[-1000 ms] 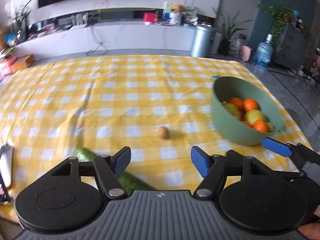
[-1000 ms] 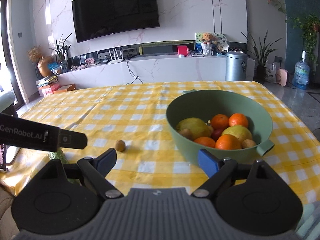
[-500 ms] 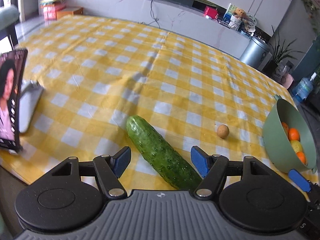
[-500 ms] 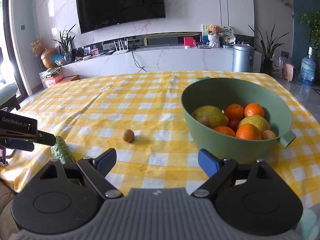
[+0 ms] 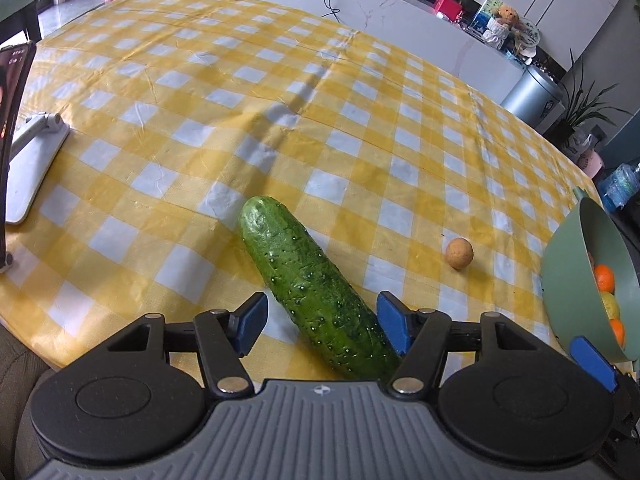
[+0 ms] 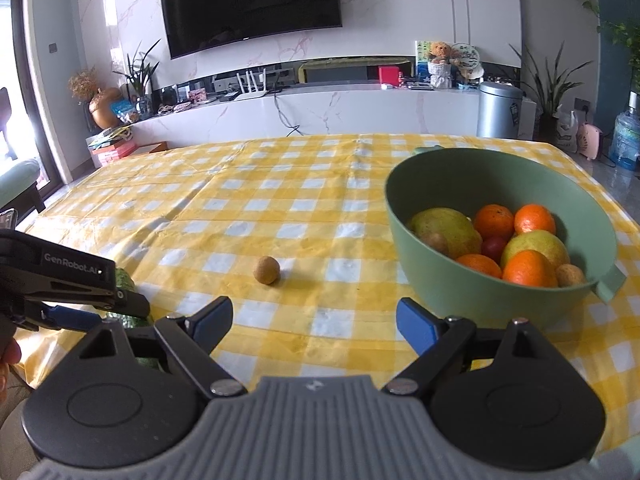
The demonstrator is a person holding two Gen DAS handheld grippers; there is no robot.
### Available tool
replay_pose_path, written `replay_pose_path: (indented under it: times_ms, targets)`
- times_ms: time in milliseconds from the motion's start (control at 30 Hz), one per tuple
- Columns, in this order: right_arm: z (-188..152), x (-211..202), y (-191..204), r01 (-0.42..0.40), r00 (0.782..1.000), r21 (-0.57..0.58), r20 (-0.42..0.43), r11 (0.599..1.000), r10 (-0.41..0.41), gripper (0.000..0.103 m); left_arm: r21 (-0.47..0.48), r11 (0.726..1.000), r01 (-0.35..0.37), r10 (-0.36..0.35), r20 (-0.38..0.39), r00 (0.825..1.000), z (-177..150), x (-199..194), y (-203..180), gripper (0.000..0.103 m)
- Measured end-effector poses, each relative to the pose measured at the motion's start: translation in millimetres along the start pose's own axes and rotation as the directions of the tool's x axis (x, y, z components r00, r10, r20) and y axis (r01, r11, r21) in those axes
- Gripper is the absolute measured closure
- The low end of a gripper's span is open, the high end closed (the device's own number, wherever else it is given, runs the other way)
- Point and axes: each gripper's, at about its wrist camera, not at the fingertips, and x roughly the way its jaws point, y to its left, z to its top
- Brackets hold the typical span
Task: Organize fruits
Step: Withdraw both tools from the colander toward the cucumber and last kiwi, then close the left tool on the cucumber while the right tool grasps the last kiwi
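A yellow-and-white checked tablecloth [image 5: 360, 128] covered the table. The cucumber [image 5: 316, 292] near the front was dark green with pale speckles. To its right lay a small tan-brown fruit [image 5: 459, 253]. The bowl [image 6: 480, 292] on the right was sage green, filled with orange, yellow-green and dark red fruit.

A bumpy green cucumber [image 5: 316, 296] is lying diagonally on the table near a small brown fruit [image 5: 459, 253], while oranges and pears are sitting in the green bowl [image 6: 472, 280].
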Motion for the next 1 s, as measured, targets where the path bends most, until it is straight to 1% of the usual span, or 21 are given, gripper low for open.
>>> replay_pose_path:
  times_ms: [67,167,233,300,333,367,400,433,467,533,567,600,633,667,733,767,867,1000]
  targets:
    - [2.7,5.0,5.3,-0.014,1.000,-0.036,-0.005,0.999,0.014,0.022,0.010,1.000,-0.005,0.005,-0.003,1.000,1.3,1.9,-4.6,0.035]
    - [5.3,12.0,12.1,-0.023,1.000,-0.092,-0.018,0.996,0.021,0.034,0.040,0.999,-0.028,0.028,0.000,1.000,2.8,4.6,-13.3,0.038]
    - [5.9,16.9,13.3,-0.035,0.999,-0.101,-0.035,0.994,0.032,0.045,0.073,0.996,-0.047,0.046,0.013,0.999,3.1,4.5,-20.2,0.039]
    - [6.4,21.7,12.2,-0.043,0.998,-0.095,-0.053,0.995,0.038,0.050,0.114,0.992,-0.055,0.051,0.036,0.998,3.9,2.7,-27.2,0.043]
    - [7.0,23.3,11.8,-0.045,0.997,-0.096,-0.060,0.994,0.039,0.052,0.146,0.988,-0.053,0.045,0.058,0.997,4.9,0.4,-32.2,0.049]
    - [7.8,24.9,11.6,-0.048,0.997,-0.098,-0.066,0.994,0.042,0.053,0.180,0.983,-0.049,0.037,0.068,0.997,5.6,-0.8,-37.6,0.057]
    - [8.9,26.2,11.3,-0.051,0.997,-0.101,-0.071,0.994,0.044,0.053,0.209,0.977,-0.042,0.028,0.072,0.997,6.2,-0.8,-42.2,0.057]
    - [10.4,27.4,11.4,-0.055,0.996,-0.106,-0.075,0.993,0.047,0.053,0.234,0.972,-0.036,0.024,0.056,0.998,7.3,1.7,-46.5,0.057]
    - [12.4,29.1,11.7,-0.060,0.996,-0.115,-0.079,0.992,0.051,0.053,0.241,0.970,-0.037,0.024,0.059,0.998,7.5,2.6,-48.9,0.057]
    - [15.9,32.6,12.6,-0.069,0.995,-0.135,-0.084,0.988,0.058,0.053,0.228,0.973,-0.045,0.033,0.059,0.998,7.6,3.9,-50.1,0.056]
    - [17.9,35.0,12.8,-0.074,0.994,-0.147,-0.085,0.986,0.062,0.053,0.212,0.976,-0.041,0.029,0.060,0.998,7.6,4.1,-48.5,0.050]
    - [19.8,38.2,13.0,-0.078,0.994,-0.158,-0.086,0.984,0.065,0.054,0.191,0.981,-0.032,0.021,0.058,0.998,8.0,4.5,-46.1,0.048]
    - [22.1,43.1,13.8,-0.081,0.994,-0.167,-0.091,0.983,0.066,0.056,0.163,0.986,-0.026,0.019,0.049,0.999,8.5,5.2,-43.5,0.040]
    - [24.1,48.4,14.1,-0.086,0.993,-0.174,-0.097,0.981,0.069,0.057,0.131,0.991,-0.032,0.029,0.031,0.999,9.3,7.2,-40.5,0.037]
    - [27.0,58.3,14.4,-0.106,0.990,-0.175,-0.110,0.979,0.088,0.065,0.067,0.998,-0.019,0.018,0.017,1.000,9.3,9.9,-31.9,0.033]
    - [28.4,63.7,15.3,-0.118,0.989,-0.179,-0.113,0.977,0.099,0.067,0.035,0.999,-0.012,0.011,0.013,1.000,8.9,10.0,-27.9,0.031]
    - [28.1,73.9,19.2,-0.129,0.988,-0.197,-0.104,0.972,0.110,0.069,-0.003,1.000,0.000,0.000,0.004,1.000,9.8,10.7,-24.4,0.031]
    - [27.0,83.9,20.9,-0.142,0.988,-0.192,-0.093,0.971,0.126,0.070,-0.053,0.999,0.009,-0.009,-0.005,1.000,10.6,14.5,-23.0,0.031]
